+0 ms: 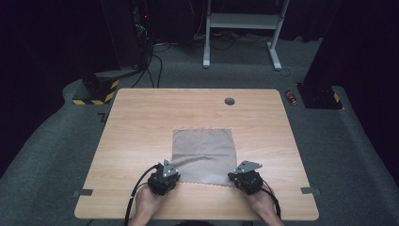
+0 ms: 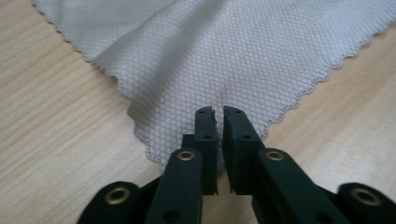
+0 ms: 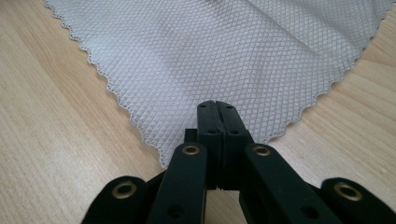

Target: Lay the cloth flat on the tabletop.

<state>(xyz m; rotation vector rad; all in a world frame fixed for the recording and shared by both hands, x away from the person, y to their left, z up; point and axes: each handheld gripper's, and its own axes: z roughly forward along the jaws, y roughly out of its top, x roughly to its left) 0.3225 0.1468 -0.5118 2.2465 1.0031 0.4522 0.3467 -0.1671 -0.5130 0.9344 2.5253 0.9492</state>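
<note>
Nearest the person, the left gripper (image 1: 170, 172) is pinching the near left corner of the grey cloth (image 1: 203, 151) between almost-closed jaws, while the right gripper (image 1: 236, 174) is clamping the cloth's near right corner with jaws pressed together. Beyond the grippers, the cloth is lying flat on the wooden table (image 1: 141, 122), and farther past the cloth a round grommet (image 1: 229, 101) is sitting near the table's far edge.

The cloth (image 1: 203, 155) is a thin grey textile with a fine diamond mesh weave, matt, its edges cut in small scallops, and it puckers slightly toward 6 o'clock in the left gripper view. The table (image 1: 141, 122) is pale wood-grain laminate, smooth with a soft sheen. The jaws look like matt black plastic with brass-coloured rivets
</note>
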